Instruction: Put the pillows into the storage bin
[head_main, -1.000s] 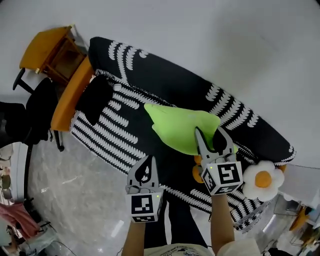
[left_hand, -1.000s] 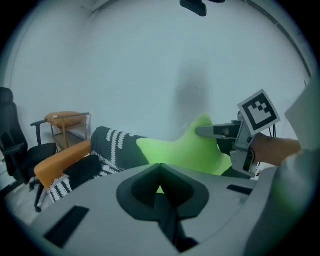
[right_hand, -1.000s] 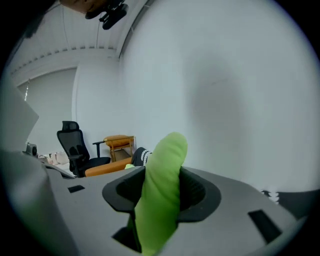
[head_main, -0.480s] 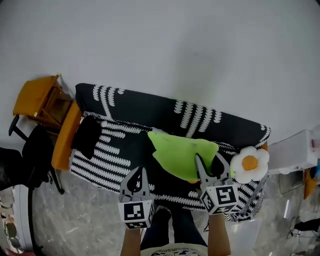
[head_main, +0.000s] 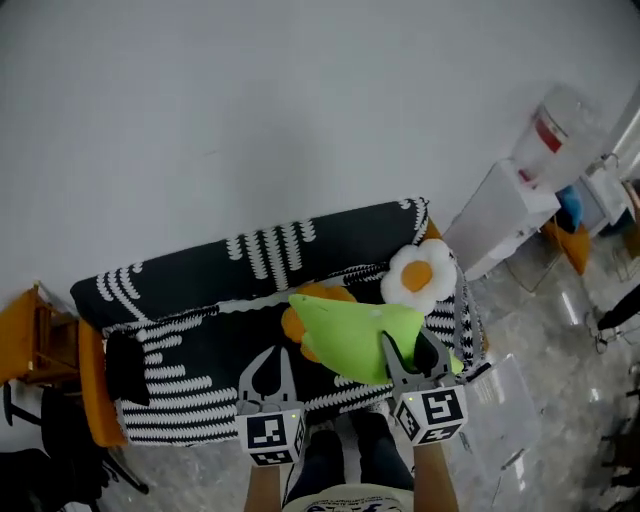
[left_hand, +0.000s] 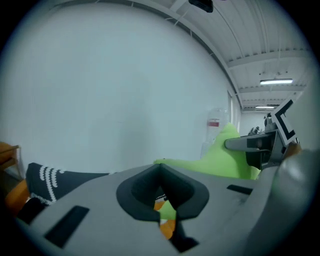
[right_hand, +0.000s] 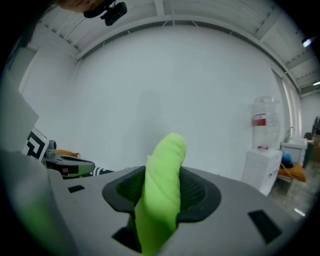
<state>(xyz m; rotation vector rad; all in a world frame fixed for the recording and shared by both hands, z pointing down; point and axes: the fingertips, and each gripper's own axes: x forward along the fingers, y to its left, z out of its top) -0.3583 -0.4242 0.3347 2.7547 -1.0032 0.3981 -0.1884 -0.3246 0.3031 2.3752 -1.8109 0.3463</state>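
- The right tool was clamped on the green pillow. In the right gripper view, a fold of the pillow stood pinched upright between the two pads.
- From the head view, the green pillow showed over the right half of the black-and-white patterned sofa, spreading away from the tool toward the backrest.
- The left tool was level with the right one, to its left. Its jaws were together with nothing between them, and it was clear of the pillow.
- An orange pillow lay on the seat just behind the green one — partly covered by it.
- A fried-egg-shaped pillow sat at the sofa's right end.
- A white water dispenser stood by the wall beyond that end.
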